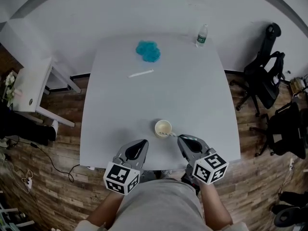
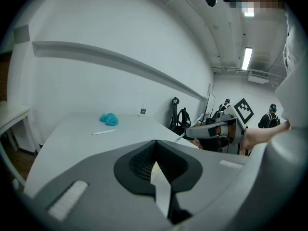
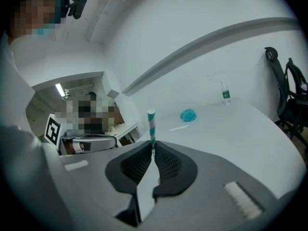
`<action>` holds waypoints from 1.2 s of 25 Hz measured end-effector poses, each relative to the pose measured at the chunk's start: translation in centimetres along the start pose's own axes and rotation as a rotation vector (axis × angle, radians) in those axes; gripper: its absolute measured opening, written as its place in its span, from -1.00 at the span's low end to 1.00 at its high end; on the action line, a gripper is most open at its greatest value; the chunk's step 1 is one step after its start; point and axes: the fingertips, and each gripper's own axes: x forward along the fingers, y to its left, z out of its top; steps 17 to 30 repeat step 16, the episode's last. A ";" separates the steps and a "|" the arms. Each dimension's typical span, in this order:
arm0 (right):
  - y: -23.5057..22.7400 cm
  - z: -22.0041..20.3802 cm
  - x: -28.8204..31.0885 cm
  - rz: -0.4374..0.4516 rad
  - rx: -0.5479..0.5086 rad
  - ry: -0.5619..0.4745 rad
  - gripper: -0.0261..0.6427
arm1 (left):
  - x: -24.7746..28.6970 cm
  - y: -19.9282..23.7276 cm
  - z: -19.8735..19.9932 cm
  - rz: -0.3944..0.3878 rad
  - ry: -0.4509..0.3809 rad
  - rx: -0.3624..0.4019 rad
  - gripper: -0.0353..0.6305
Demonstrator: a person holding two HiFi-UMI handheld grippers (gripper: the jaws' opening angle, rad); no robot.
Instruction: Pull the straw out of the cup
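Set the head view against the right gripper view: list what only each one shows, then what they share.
Only the head view: the cup standing on the table, and the wooden floor. Only the right gripper view: the right gripper shut on the straw, with its teal and white stripes plain, and a ceiling light. Both: the blue cloth, the bottle and the white stick.

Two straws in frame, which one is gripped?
The teal-striped straw, pinched by the right gripper. The plain white straw lies loose, far across the table.
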 end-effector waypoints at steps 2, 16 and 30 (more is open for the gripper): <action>0.0 0.2 0.0 0.005 0.000 -0.002 -0.84 | 0.0 0.1 0.2 0.002 0.000 0.003 -0.84; 0.2 0.3 0.1 0.027 -0.030 0.037 -0.84 | 0.7 0.4 0.6 -0.003 -0.006 -0.004 -0.84; 0.2 0.3 0.1 0.027 -0.030 0.037 -0.84 | 0.7 0.4 0.6 -0.003 -0.006 -0.004 -0.84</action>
